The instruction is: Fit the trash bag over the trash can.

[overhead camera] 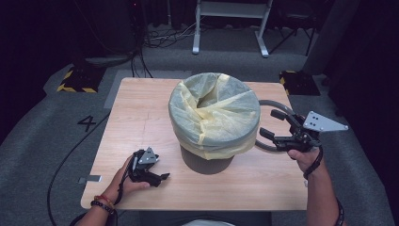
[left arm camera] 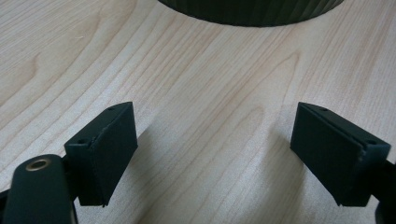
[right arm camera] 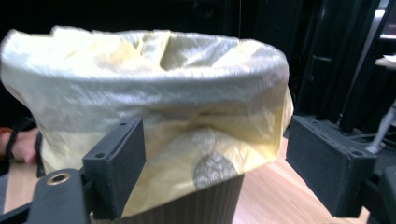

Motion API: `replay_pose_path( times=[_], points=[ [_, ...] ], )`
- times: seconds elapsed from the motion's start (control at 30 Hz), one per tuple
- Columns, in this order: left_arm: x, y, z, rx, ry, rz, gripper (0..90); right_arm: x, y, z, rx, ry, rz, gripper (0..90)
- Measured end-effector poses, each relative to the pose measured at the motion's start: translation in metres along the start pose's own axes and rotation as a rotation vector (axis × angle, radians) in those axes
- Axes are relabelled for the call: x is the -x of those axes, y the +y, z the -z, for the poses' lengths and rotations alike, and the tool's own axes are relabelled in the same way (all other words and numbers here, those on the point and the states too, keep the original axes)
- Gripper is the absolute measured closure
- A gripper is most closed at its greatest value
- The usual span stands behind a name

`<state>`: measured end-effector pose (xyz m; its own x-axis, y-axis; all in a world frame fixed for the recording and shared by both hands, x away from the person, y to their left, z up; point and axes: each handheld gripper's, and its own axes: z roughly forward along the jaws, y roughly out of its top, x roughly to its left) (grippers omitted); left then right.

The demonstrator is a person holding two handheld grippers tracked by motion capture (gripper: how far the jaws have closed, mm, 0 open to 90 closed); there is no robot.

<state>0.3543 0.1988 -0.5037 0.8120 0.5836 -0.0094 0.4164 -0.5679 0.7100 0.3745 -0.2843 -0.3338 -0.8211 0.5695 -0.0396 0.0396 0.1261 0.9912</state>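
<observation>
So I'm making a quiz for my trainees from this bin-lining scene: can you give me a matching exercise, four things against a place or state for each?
Things:
1. left gripper
2. right gripper
3. yellow bag
4. bin

Places or states:
A. dark and ribbed, standing in the middle of the table
B. folded over the bin's rim, hanging partway down its side
C. low on the table, jaws open with nothing between them
D. raised beside the bag's hanging edge, jaws open

Pairs: 1-C, 2-D, 3-B, 4-A
</observation>
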Motion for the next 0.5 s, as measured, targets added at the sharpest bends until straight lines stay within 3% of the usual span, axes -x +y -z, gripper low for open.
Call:
replay_pose_path(
  times=[0.2, 0.33, 0.43, 0.5],
  points=[
    [0.0, 0.0, 0.0, 0.0, 0.001, 0.0, 14.6, -0.004, 0.01, 0.003, 0.085, 0.0, 0.021, 20.5],
    [0.0, 0.0, 0.0, 0.001, 0.001, 0.0, 14.6, -0.01, 0.019, 0.003, 0.105, 0.002, 0.047, 22.3],
    [0.0, 0.0, 0.0, 0.002, 0.001, -0.001, 14.6, -0.014, 0.025, 0.002, 0.112, -0.006, 0.061, 31.9],
    [0.0, 0.0, 0.0, 0.002, 0.001, -0.001, 14.6, -0.015, 0.027, 0.002, 0.118, 0.0, 0.065, 44.0]
  ],
)
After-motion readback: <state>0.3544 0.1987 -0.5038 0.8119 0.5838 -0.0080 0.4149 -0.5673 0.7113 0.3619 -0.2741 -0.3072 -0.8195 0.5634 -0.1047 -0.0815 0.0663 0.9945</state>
